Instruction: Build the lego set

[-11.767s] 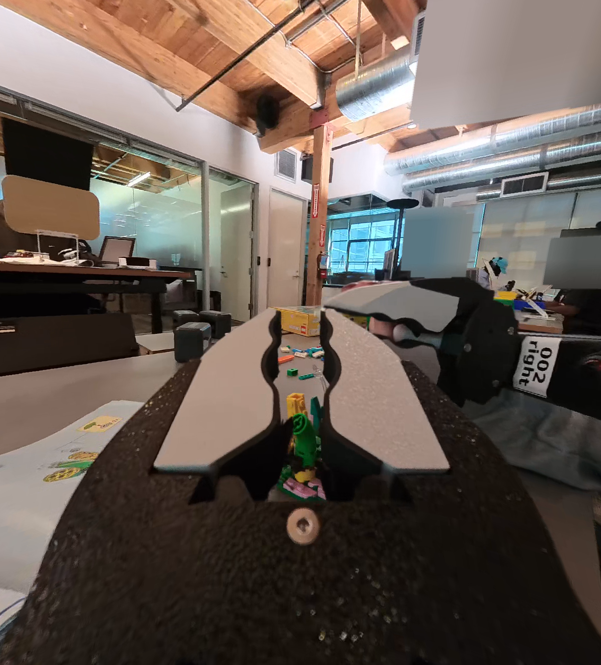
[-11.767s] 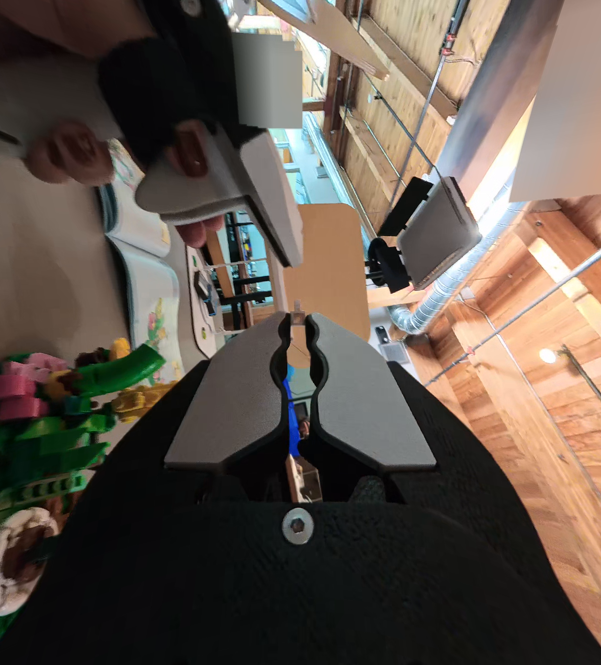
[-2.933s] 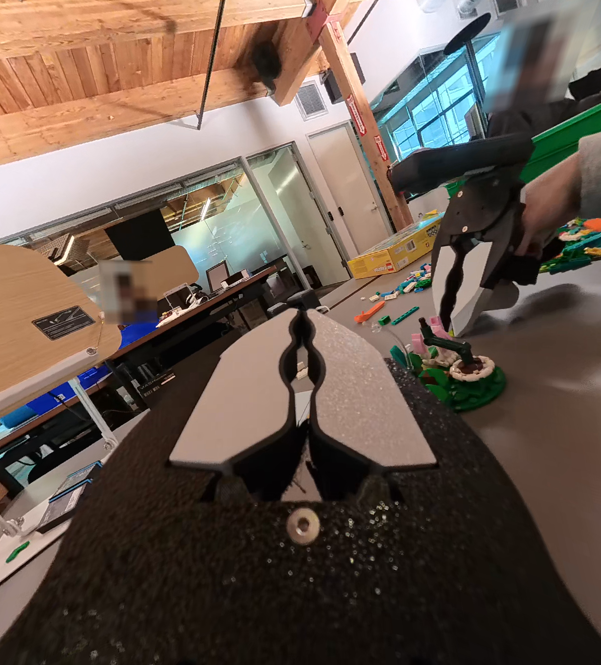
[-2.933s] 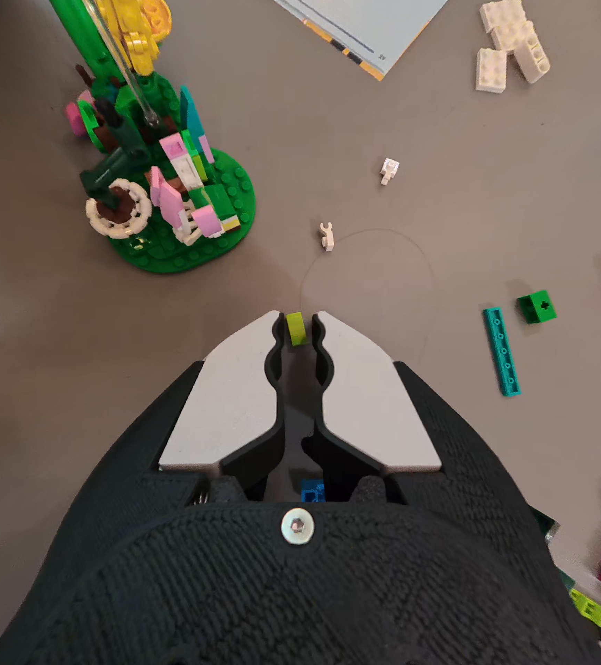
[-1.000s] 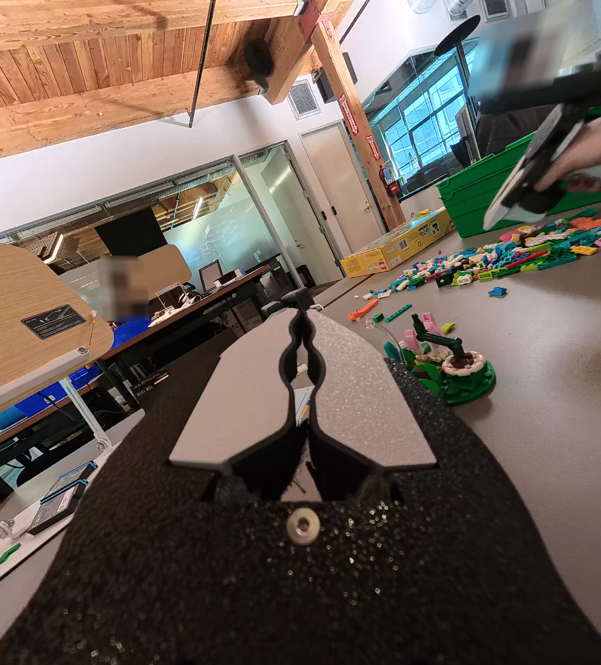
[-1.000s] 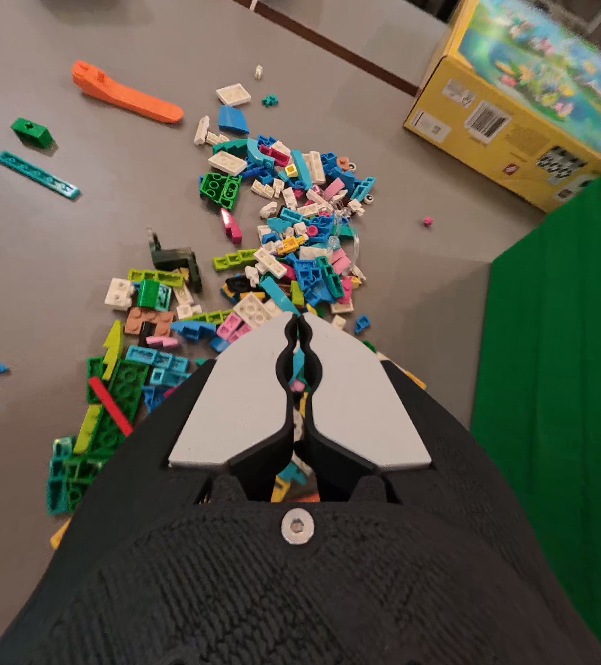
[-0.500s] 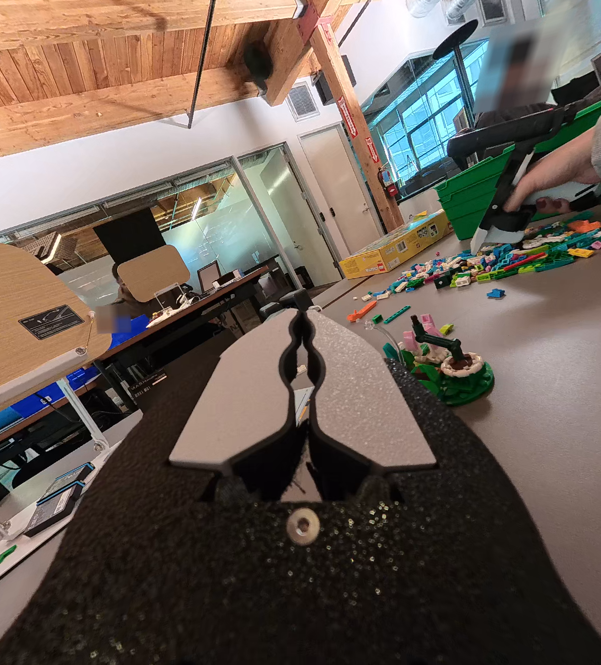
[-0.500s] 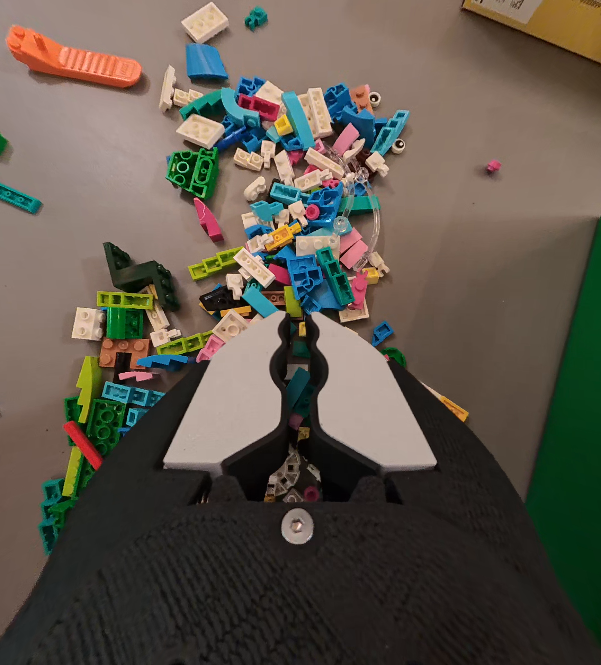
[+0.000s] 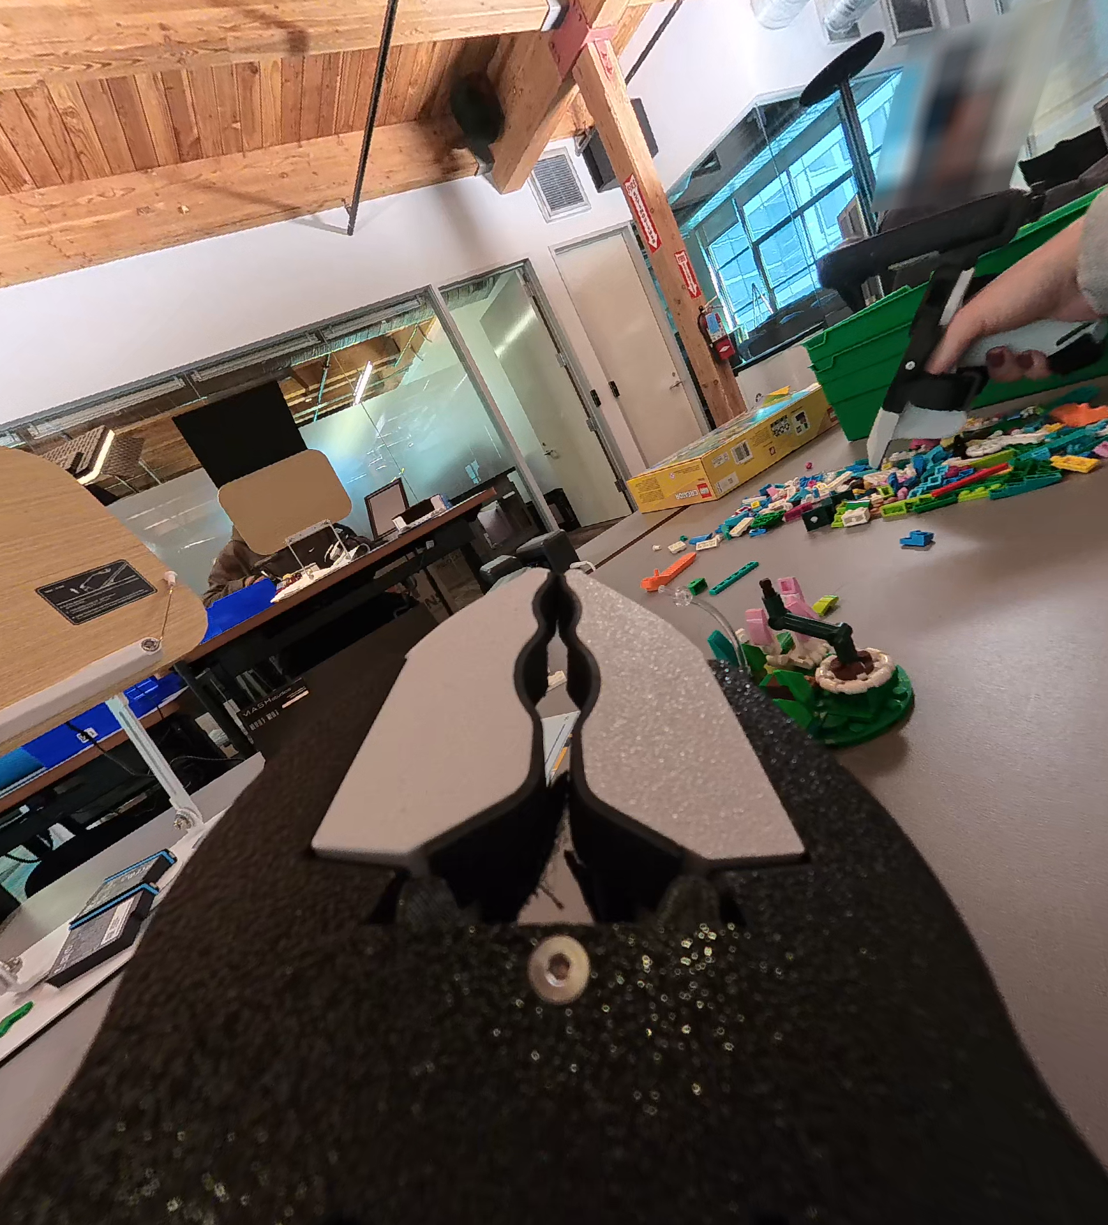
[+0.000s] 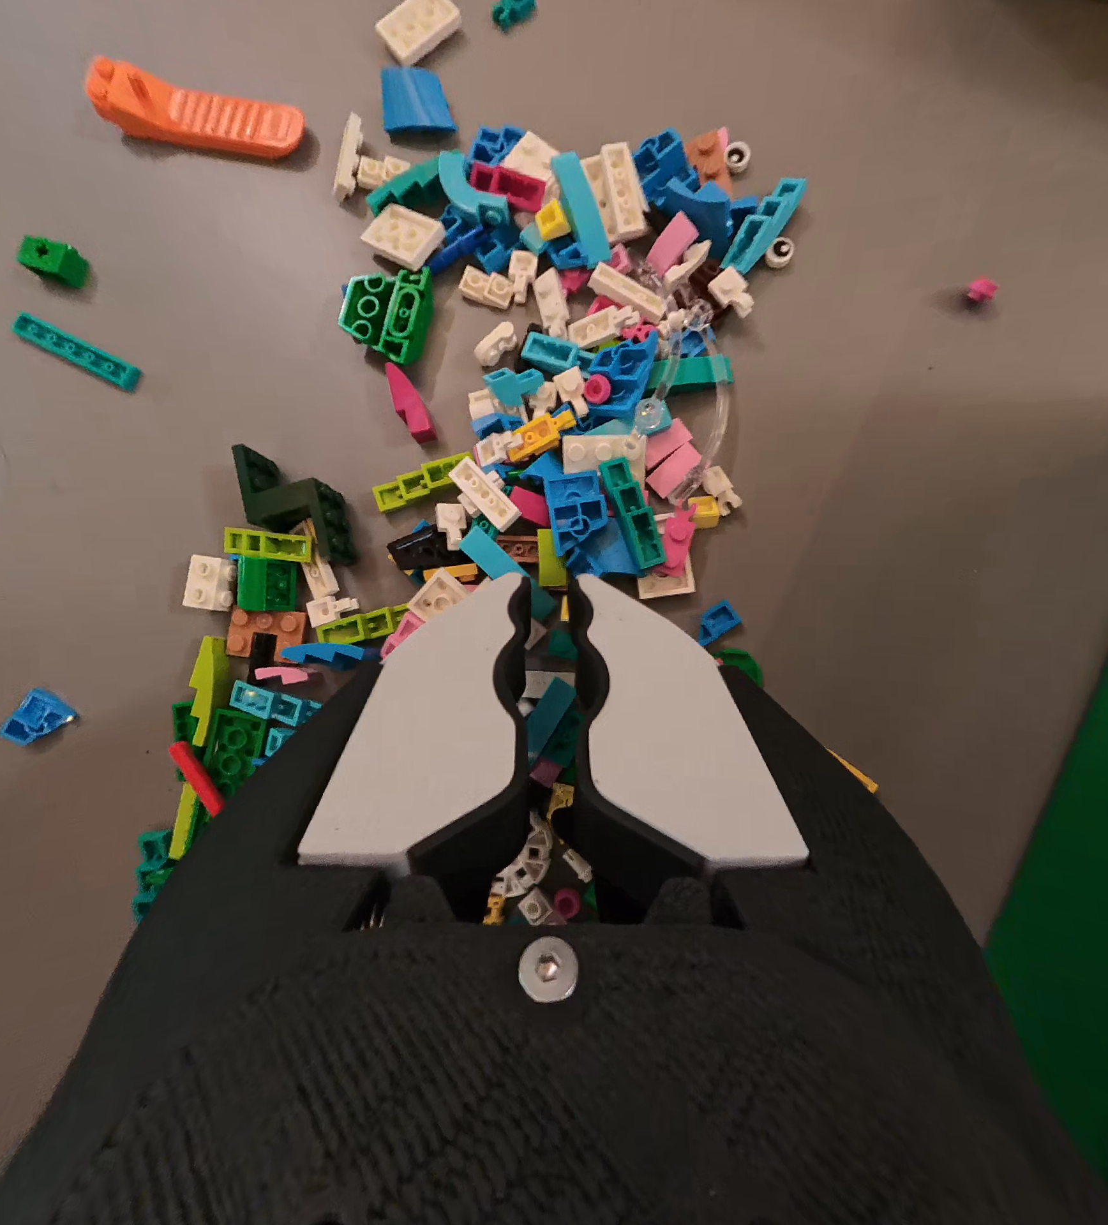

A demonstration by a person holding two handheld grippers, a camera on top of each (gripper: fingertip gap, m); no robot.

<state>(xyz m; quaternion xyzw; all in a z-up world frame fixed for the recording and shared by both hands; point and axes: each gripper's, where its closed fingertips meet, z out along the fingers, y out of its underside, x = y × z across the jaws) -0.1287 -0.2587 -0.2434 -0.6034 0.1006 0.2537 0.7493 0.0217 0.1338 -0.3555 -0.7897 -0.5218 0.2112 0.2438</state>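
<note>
Loose lego pieces heaped on the grey desk, right under the right gripper, its jaws parted only narrowly and empty, tips just above or perhaps touching the near edge of the heap; hard to tell which. Small, light, rigid plastic, likely slick on the smooth faces and prone to skating away or flipping under a glancing pinch; best taken across two flat parallel sides, from a brick lying clear at the fringe rather than from the tangle. Thin clear curved piece in the heap probably the most fragile and hardest to pinch. Orange brick separator, green block and teal strip lying apart to the left of the heap. Partly built model on a round green base, with pink petals and a dark green stem, well apart from the heap and just beside the left gripper, whose jaws are closed, nothing between them. Desk smooth, flat and matte, offering little to stop a sliding brick. Beyond the heap, a yellow box and green bins. Around it all, an open office with wooden ceiling beams, glass partitions and other desks.
</note>
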